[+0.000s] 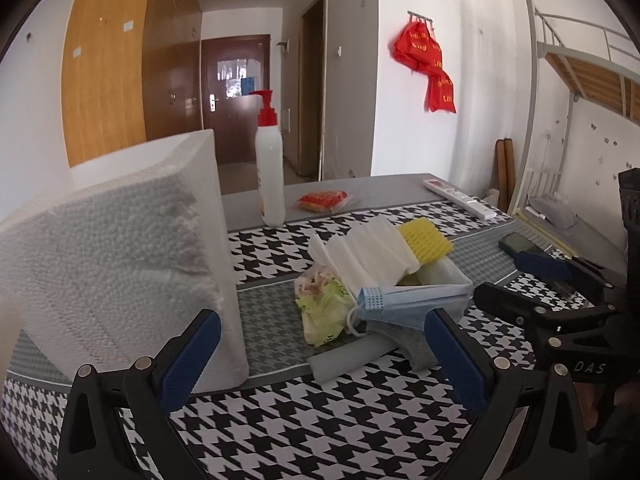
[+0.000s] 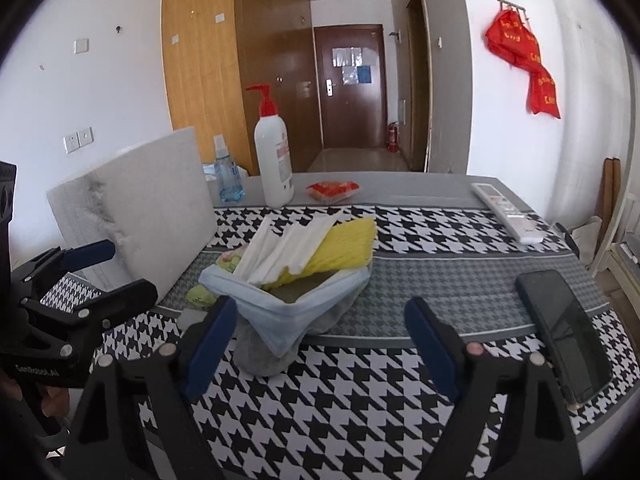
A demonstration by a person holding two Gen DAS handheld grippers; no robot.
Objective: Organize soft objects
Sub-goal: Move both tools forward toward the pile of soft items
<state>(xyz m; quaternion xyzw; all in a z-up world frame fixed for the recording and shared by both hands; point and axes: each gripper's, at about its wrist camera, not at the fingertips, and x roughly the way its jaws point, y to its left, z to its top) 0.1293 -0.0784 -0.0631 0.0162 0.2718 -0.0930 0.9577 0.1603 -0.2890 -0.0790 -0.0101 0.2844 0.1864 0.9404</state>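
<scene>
Left of the box [image 2: 320, 300], the paper pack [image 2: 160, 216] stands upright, light and crushable. The box brims with limp tissues [image 2: 288, 248], sponge [image 2: 344, 244] and mask [image 2: 276, 332]; pinch their edges. Left tongs [image 1: 324, 354] and right tongs [image 2: 320, 348] gape wide, empty.

A pump bottle [image 2: 273, 160] and a small spray bottle [image 2: 227, 174] stand at the desk's [image 2: 440, 280] far edge. A remote [image 2: 506, 212] lies near its far right corner, a phone [image 2: 564, 332] along its right edge.
</scene>
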